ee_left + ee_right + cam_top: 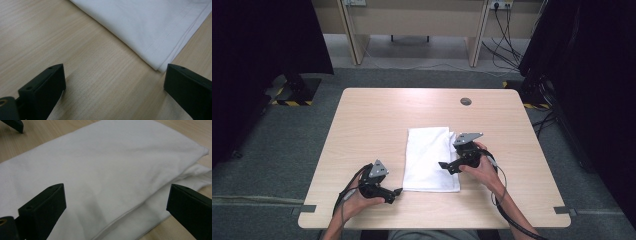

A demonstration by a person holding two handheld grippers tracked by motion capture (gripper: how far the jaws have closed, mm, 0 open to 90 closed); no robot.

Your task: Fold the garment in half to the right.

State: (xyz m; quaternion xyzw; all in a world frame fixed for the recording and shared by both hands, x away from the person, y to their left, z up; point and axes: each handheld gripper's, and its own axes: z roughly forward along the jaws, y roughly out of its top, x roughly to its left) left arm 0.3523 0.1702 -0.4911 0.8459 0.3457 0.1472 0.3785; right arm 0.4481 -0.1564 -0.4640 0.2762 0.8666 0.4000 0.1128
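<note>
Folded cloth (430, 159) btwn 2 open claws

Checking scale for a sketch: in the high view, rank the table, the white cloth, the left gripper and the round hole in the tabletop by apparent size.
1. table
2. white cloth
3. left gripper
4. round hole

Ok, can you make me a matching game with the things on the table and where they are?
Things:
1. white folded cloth
2. left tool
3. right tool
4. round hole in the table

Places:
A. far side of the table top
B. open, over the cloth's right side
C. lying flat in the middle of the table
D. open, by the cloth's near left corner

Pairs: 1-C, 2-D, 3-B, 4-A
</note>
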